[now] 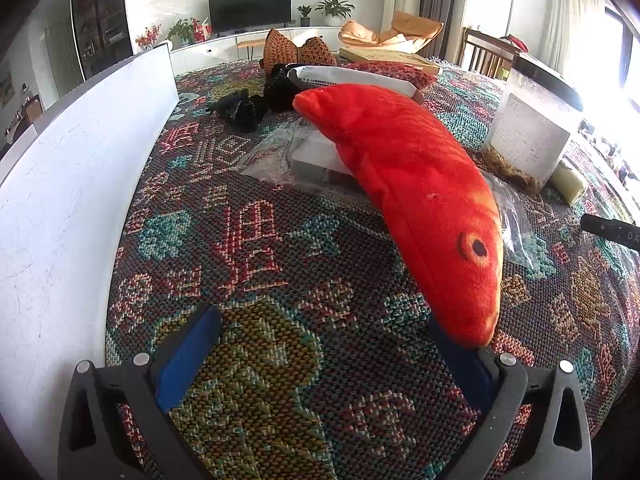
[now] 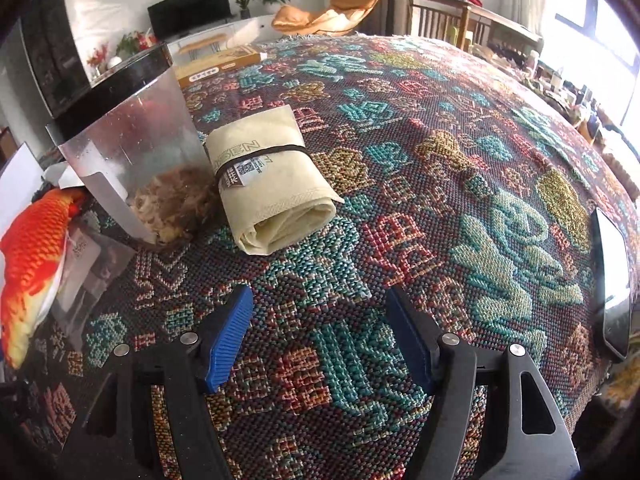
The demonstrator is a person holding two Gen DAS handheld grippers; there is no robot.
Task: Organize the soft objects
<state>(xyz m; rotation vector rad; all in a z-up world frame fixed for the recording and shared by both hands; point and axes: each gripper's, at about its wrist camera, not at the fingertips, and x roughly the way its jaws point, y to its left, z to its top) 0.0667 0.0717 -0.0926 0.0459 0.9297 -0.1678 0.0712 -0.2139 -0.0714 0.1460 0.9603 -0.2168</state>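
A living room with a dark TV point(image 1: 250, 7), potted plants and an orange lounge chair point(image 1: 394, 32) lies behind a table covered by a woven patterned cloth point(image 1: 256, 240). In the left wrist view a white board point(image 1: 80, 152) stands along the cloth's left side. The left gripper point(image 1: 332, 360) has its blue pads spread wide over bare cloth with nothing between them; the head of a red plush fish point(image 1: 416, 184) reaches down to the right pad, and whether it touches is unclear. The fish slants up and away, its tail end resting over a clear plastic bag point(image 1: 288, 152). Beyond it lie black soft items point(image 1: 244, 110) and a brown woven piece point(image 1: 296, 50). To the fish's right stands a clear jar point(image 1: 528, 136) with brownish stuff at the bottom. In the right wrist view the right gripper point(image 2: 320, 336) is likewise wide open and empty above the cloth. Ahead of it lies a cream cloth roll point(image 2: 272, 184) bound with a dark band, touching the jar point(image 2: 136, 152); the fish point(image 2: 32, 268) is at the far left. A phone point(image 2: 612, 280) lies at the right edge.
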